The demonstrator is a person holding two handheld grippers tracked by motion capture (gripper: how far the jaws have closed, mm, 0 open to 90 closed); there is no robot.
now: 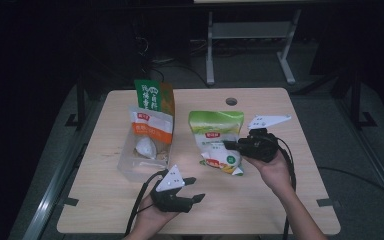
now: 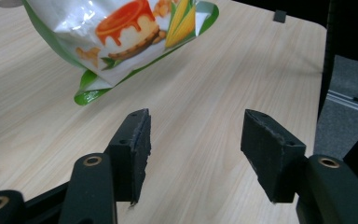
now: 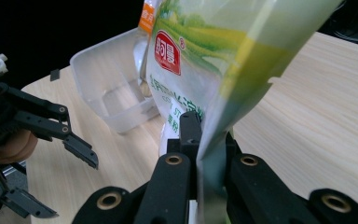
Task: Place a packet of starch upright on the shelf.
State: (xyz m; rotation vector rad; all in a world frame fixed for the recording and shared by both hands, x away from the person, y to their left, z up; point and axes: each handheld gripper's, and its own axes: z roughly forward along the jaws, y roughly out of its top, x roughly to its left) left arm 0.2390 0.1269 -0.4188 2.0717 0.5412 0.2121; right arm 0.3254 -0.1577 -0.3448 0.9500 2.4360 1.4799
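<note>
The table [image 1: 280, 200] was a light wood-grain top with a round hole [image 1: 231, 101] near its far edge. On it sat a clear plastic tub [image 1: 130, 167], with a green and orange carton [image 1: 154, 96] standing just behind the tub on the tabletop.

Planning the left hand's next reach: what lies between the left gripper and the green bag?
Bare tabletop alone. In the left gripper view, wood runs from the open left gripper up to the green bag, which the right gripper holds.
</note>
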